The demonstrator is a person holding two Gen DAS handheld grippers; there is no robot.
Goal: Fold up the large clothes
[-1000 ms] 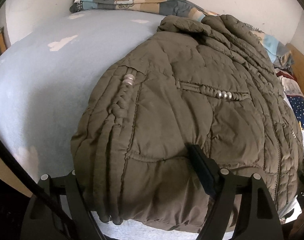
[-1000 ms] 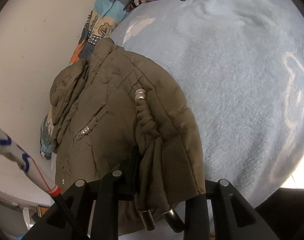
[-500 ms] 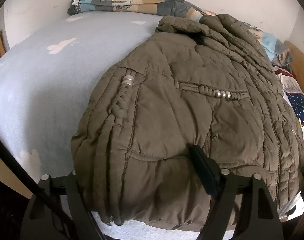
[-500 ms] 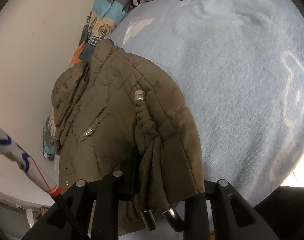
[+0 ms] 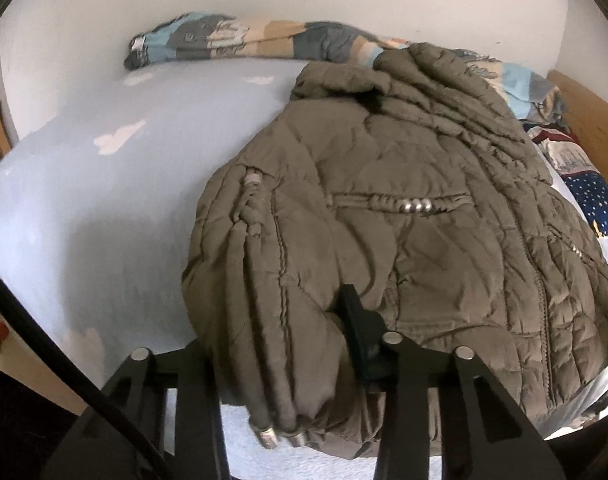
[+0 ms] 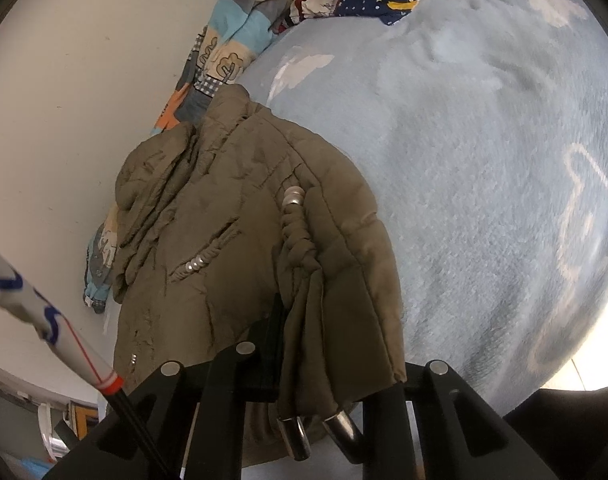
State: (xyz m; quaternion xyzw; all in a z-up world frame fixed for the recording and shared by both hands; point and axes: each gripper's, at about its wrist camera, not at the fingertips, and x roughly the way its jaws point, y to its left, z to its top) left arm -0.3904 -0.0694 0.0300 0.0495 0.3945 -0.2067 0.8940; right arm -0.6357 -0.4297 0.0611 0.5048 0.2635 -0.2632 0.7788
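Left wrist view: a padded olive-brown jacket (image 5: 404, 220) lies spread on a bed covered by a pale blue blanket (image 5: 104, 208) printed with white clouds. The jacket's hem edge reaches the near side of the bed, and its collar end points to the white wall behind. The left gripper (image 5: 280, 344) has its jaws closing on the jacket's near hem: the dark right finger (image 5: 356, 328) presses into the padded cloth, and a bunched fold fills the gap between the two fingers. A braided drawcord (image 5: 248, 208) with a silver bead runs down the jacket's left side, and its metal-tipped ends (image 5: 280, 434) hang off the hem. A row of silver beads (image 5: 416, 206) sits on the jacket's chest. Beyond the jacket's collar, a patchwork quilt (image 5: 232, 40) in blue, grey and tan lies along the wall. To the right of the jacket lies a navy cloth with stars (image 5: 596, 204).

Right wrist view: the same jacket (image 6: 224, 220) is seen from its other hem corner, lying close to the wall with the open blanket (image 6: 484, 160) to its right. The right gripper (image 6: 324, 360) has narrow jaws closing on a fold of the hem, the cloth draped between the fingers. Two metal cord ends (image 6: 316, 436) dangle below the jacket's edge. The patchwork quilt (image 6: 228, 40) shows beyond the jacket's collar
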